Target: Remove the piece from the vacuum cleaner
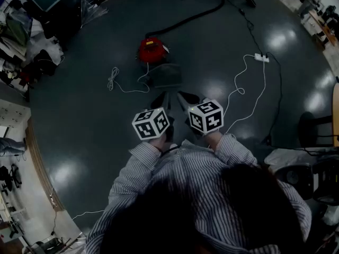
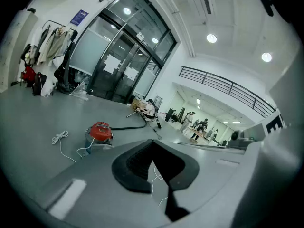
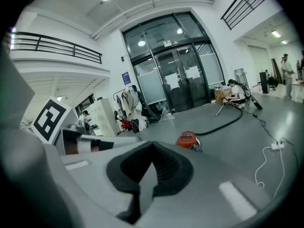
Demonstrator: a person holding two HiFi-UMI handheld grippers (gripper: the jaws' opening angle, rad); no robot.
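The red vacuum cleaner [image 1: 150,49] stands on the grey floor ahead of me, with a black hose [image 1: 204,12] running off to the far right. A dark grey flat part [image 1: 165,75] lies against its near side. Both grippers hang above the floor, short of the vacuum and touching nothing. My left gripper [image 1: 159,96] is shut and empty, as is my right gripper [image 1: 186,96] beside it. In the left gripper view the vacuum [image 2: 100,130] sits left of the shut jaws [image 2: 159,171]. In the right gripper view the vacuum [image 3: 188,139] shows just right of the jaws [image 3: 147,175].
A white cord [image 1: 121,84] lies coiled left of the vacuum. Another cord runs to a power strip [image 1: 261,57] at the right. A dark stool [image 1: 308,129] stands far right. A person sits on the floor [image 2: 150,109] by the glass doors, and a coat rack [image 2: 50,44] stands at the left wall.
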